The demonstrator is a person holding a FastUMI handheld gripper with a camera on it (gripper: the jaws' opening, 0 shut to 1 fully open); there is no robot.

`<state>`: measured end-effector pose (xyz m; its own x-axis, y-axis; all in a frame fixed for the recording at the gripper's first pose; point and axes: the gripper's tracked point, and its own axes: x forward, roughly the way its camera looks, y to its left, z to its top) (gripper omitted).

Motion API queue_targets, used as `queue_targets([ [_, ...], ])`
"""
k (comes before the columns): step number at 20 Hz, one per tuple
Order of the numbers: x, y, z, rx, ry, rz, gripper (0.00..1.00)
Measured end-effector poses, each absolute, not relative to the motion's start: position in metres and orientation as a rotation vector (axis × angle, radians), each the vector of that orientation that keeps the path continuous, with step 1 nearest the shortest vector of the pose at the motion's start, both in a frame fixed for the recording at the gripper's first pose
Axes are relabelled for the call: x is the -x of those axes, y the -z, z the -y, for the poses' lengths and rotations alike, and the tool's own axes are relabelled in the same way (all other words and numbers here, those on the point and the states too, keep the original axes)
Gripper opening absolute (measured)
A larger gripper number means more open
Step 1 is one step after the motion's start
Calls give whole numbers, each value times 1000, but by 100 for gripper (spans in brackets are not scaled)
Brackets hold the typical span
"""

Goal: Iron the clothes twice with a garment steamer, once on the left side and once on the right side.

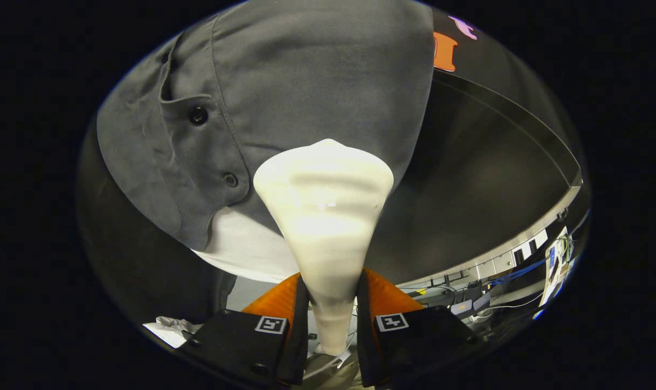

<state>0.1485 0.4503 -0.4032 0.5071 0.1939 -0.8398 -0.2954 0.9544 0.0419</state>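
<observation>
Grey shirt hanging ahead, taking up most of the scene beyond the claw, fabric smooth across the wide panel and creased along the buttoned front edge. White garment showing beneath the shirt's lower hem, just beside the steamer's neck. Dark booth wall curving away behind and beside the shirt. Cream-white garment steamer rising from between the fingers, narrow at the neck and flaring to a broad rounded head, head set against or very near the shirt's lower part; actual contact with the cloth not possible to tell. Head placed just beside the button placket, on the plain panel side. Claw clenched on the garment steamer, both fingers pressed against the narrow neck from either side, a square marker on top of each finger block. Clutter of cables and equipment low down beyond the wall's edge, too small to make out in detail. Crumpled pale cloth or paper lying low beside the claw. Two dark buttons on the shirt front, upper button near a fold of the placket, lower button close to the steamer's head.
</observation>
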Motion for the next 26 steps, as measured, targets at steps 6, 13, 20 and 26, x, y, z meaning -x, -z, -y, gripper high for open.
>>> queue_targets([
  [6, -143, 375, -450, 101, -308, -954, 46],
  [13, -153, 272, -469, 106, -315, -840, 46],
  [20, -162, 175, -506, 121, -364, -692, 46],
  [26, -166, 108, -555, 100, -408, -591, 46],
])
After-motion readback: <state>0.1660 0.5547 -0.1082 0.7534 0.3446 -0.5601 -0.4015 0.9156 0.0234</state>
